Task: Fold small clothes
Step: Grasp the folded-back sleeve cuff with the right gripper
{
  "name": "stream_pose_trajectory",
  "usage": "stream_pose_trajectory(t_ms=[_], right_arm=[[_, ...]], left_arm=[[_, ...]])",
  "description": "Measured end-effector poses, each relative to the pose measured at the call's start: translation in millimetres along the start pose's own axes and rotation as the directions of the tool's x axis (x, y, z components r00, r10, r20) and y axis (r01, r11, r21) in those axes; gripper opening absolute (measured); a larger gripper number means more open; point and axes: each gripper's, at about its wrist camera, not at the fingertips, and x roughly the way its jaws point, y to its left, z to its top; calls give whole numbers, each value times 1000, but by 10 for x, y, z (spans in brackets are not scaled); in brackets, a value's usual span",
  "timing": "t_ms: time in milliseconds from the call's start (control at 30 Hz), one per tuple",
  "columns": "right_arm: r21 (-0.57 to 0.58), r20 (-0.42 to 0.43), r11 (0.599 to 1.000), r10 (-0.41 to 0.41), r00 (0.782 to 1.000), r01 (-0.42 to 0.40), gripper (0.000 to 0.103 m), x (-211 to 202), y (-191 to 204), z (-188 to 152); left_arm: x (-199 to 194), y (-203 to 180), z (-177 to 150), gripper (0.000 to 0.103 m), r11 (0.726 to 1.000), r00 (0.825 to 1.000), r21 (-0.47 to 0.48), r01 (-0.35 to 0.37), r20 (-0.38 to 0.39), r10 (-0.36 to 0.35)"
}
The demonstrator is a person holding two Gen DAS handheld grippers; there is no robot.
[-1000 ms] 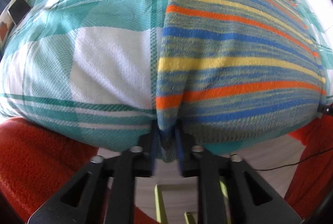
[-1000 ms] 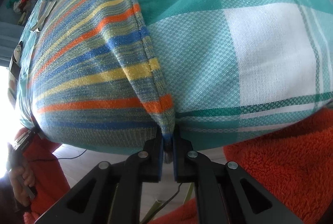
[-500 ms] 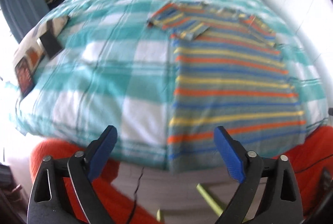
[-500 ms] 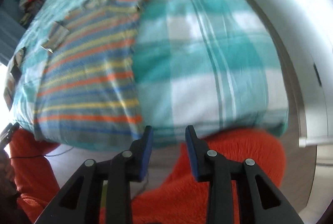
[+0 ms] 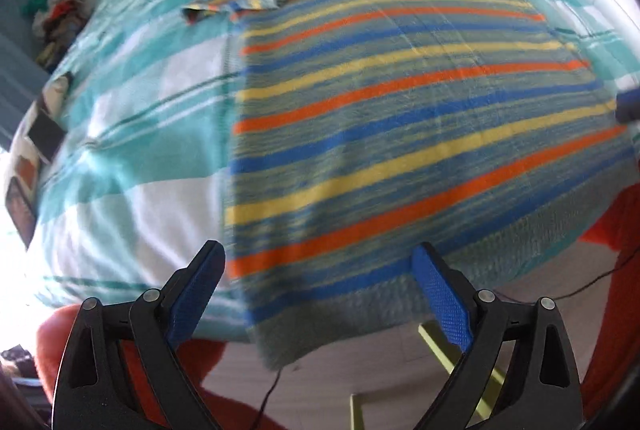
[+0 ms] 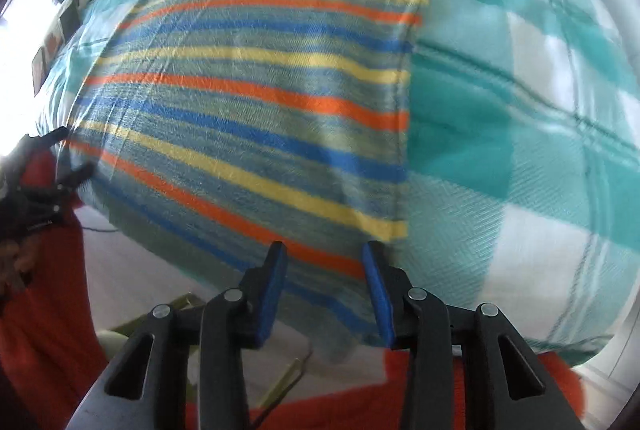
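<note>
A striped knit sweater [image 5: 400, 118] in blue, orange, yellow and grey-green lies flat on a teal and white checked bedspread [image 5: 132, 134], its hem hanging over the near edge of the bed. Its sleeves are folded in near the far end. It also shows in the right wrist view [image 6: 260, 102]. My left gripper [image 5: 320, 294] is open wide and empty, just in front of the hem's left part. My right gripper [image 6: 324, 290] is open and empty, close over the hem near the sweater's right edge. Both views are motion-blurred.
An orange fleece blanket [image 5: 612, 230] lies below the bed's near edge [image 6: 40, 310]. A pile of clothes [image 5: 56, 18] sits at the far left. Dark flat items [image 5: 44, 138] lie on the bed's left side. A green-framed object [image 5: 440, 358] and a cable are on the floor.
Both grippers were shut on the hem corners a second ago, then let go and pulled back. Now both are open and have moved closer over the sweater's hem.
</note>
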Motion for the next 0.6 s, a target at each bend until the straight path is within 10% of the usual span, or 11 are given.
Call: stream_pose_trajectory(t_ms=[133,233,467,600], right_arm=[[-130,210,975,-151,966,181,47,-397,-192,696],[-260,348,943,-108,931,206,48,-334,-210,1294],[-277,305,953,-36,952,125,47,543,-246,2187],[-72,362,997,0,932,28,3,379,-648,2165]], left_arm=[[-206,318,36,95,986,999,-164,9,54,-1],[-204,521,68,95,962,998,-273,9,55,6],[-39,620,-21,95,948,996,-308,-87,-14,86],[-19,630,-101,95,951,994,-290,-110,-48,101]])
